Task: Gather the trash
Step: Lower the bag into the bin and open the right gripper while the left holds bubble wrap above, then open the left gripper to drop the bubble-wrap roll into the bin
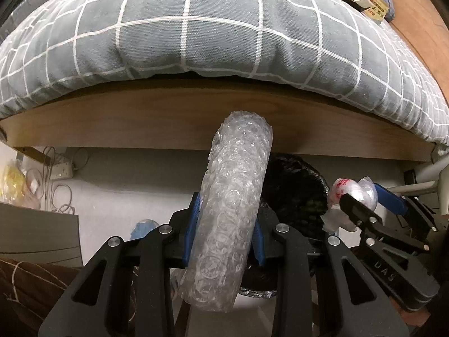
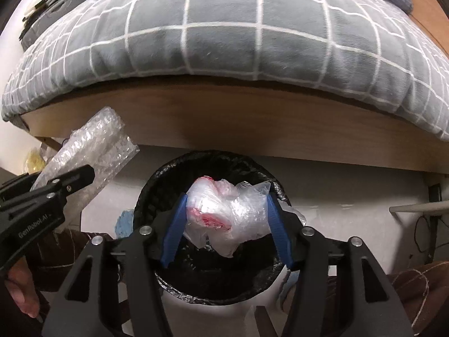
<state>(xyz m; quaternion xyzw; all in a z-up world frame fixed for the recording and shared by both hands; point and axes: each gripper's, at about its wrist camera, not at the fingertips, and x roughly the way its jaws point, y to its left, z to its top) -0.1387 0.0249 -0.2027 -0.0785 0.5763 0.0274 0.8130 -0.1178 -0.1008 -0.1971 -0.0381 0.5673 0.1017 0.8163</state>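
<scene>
The bin (image 2: pixel 209 224) stood on the floor under the wooden bed frame (image 2: pixel 224 123), lined with a black bag whose edge folded over the rim. My right tongs (image 2: pixel 227 221) hung directly above its mouth, closed on a crumpled clear plastic bag (image 2: pixel 224 213) with red print on it. The bag was pinched between the two blue pads (image 2: pixel 175 224) and bulged out above and below them. From the right view I could not make out any contents inside the bin; the interior read as black liner only, and the held bag blocked the middle of it.

My left tongs (image 1: pixel 226 224) were closed on a roll of bubble wrap (image 1: pixel 233 205), gripped around its middle. The roll stood tilted, its upper end in front of the bed frame (image 1: pixel 140 123) and its lower end hanging below the pads. In the left view the roll covered most of the bin (image 1: pixel 297 193), which showed only as a dark curve just to the right of it.

A grey quilt with white checks (image 1: pixel 196 28) lay over the bed and overhung the frame. At the far left of the left view, white cables and a power strip (image 1: pixel 63 170) lay on the floor; a yellow item beside them was too blurred to identify. A blue object (image 2: pixel 125 221) left of the bin was partly hidden by the tongs.
</scene>
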